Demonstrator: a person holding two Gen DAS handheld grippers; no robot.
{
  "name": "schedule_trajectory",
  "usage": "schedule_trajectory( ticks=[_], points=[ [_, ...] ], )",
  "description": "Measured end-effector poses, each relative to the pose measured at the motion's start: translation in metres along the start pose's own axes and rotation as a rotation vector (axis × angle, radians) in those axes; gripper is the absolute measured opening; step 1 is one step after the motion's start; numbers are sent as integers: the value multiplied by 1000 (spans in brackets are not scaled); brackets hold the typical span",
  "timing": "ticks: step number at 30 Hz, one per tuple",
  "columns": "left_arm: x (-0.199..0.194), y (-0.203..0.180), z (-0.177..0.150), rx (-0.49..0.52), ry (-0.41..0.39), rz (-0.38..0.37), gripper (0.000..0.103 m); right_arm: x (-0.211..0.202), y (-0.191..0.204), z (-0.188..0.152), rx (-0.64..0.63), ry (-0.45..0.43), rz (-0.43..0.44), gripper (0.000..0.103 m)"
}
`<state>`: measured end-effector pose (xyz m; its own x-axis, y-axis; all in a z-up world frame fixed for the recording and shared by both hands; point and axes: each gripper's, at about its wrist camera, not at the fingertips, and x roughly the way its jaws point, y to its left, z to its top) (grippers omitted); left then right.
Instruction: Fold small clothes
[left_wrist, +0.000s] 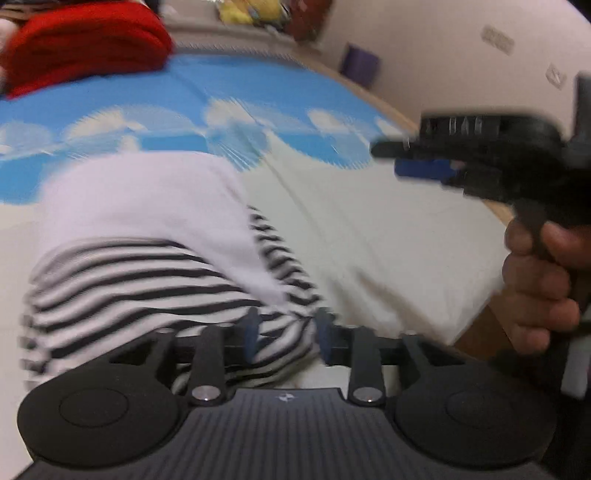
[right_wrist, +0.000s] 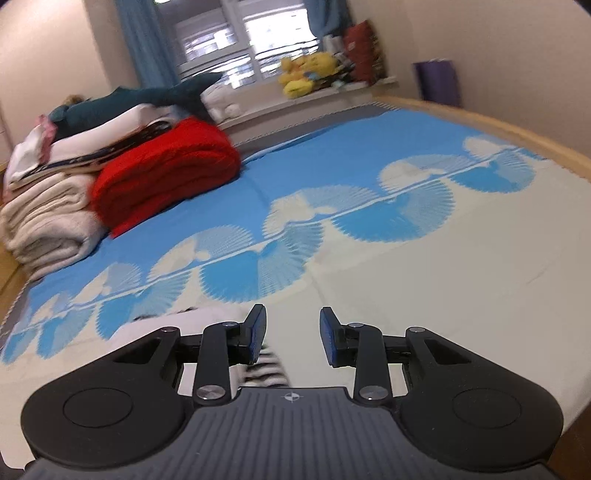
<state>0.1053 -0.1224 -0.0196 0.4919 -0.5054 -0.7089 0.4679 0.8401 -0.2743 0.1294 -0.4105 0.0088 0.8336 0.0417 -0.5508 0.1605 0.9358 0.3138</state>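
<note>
Striped garment (left_wrist: 122, 280) lies on the bed (right_wrist: 424, 277) between the left tool's (left_wrist: 284, 332) parted jaws; right tool (right_wrist: 292, 334) apart, empty; red blanket (right_wrist: 166, 177) beyond.

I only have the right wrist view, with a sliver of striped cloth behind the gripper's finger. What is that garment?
Observer: A black-and-white striped garment, with a white layer lying over its far part.
Operator: Is the left gripper holding it?
Observer: No; the left gripper stands open at its near edge, nothing pinched.
Operator: Where is my right gripper from there?
Observer: The right gripper hangs above the bedspread, right of the garment, gripped by a hand.
</note>
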Motion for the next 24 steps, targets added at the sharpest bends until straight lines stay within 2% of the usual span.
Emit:
schedule_trajectory(
  ticks=[2,4,5,7,8,10,13,15,17,18,19,22,24],
  points=[
    [-19,22,-2,-22,-44,79,46,10,4,3,-12,44,59,35],
    [-33,47,-4,-60,-69,179,48,28,10,4,-10,126,123,40],
    [-38,59,-5,-84,-72,229,51,37,13,4,-11,161,141,41],
    [-35,74,-4,-138,-54,290,64,59,26,3,-36,237,182,46],
    [-33,80,-6,-168,-42,308,67,69,33,2,-51,267,198,48],
    [-27,92,-12,-237,-14,331,80,92,46,0,-79,324,205,52],
    [-18,103,-25,-341,-17,322,84,125,55,-8,-85,418,175,52],
    [-19,105,-38,-412,-20,309,84,139,55,-15,-74,449,127,52],
    [-18,103,-44,-443,-12,294,84,144,51,-17,-23,461,129,38],
    [-15,100,-46,-436,-3,290,84,143,50,-16,11,454,154,15],
    [-14,97,-48,-420,0,292,84,141,50,-14,36,439,177,6],
    [-15,95,-48,-404,-7,287,84,128,52,-4,37,346,205,4],
    [-16,97,-45,-424,-16,260,84,112,46,4,79,247,205,3]
  ],
)
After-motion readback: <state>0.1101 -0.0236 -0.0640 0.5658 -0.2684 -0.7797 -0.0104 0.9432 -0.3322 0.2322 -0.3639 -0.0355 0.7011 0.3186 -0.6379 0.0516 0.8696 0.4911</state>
